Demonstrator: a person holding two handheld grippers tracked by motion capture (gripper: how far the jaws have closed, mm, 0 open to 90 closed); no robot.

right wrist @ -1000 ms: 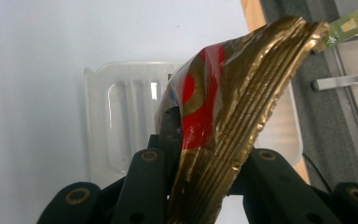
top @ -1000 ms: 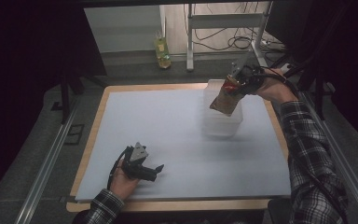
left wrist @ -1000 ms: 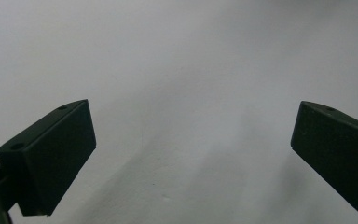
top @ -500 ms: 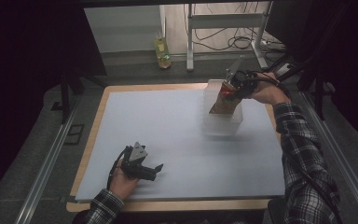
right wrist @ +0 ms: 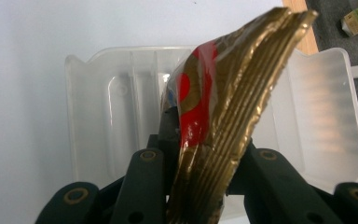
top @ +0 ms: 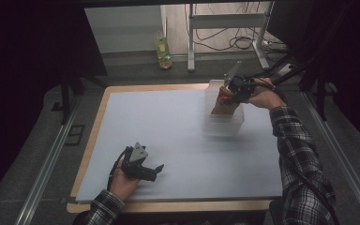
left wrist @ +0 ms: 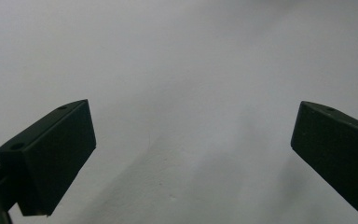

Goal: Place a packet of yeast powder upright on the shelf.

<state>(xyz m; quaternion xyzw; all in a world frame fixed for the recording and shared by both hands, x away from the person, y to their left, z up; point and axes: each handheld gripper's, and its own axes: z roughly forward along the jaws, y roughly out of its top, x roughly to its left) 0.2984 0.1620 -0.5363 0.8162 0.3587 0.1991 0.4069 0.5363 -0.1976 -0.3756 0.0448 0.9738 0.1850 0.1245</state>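
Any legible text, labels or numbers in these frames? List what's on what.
No text can be read in these frames.
Gold packet clamped in the right hand-held gripper: red and gold print, no letters legible.
Clear plastic bin: moulded ribs, no markings.
Yellow-green bottle on the floor beyond the table: label too small and blurred to read.
White table sheet: blank.

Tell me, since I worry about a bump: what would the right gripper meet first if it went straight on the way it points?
Probably the floor of the clear plastic tub: the right gripper, shut on a gold packet, points into it.
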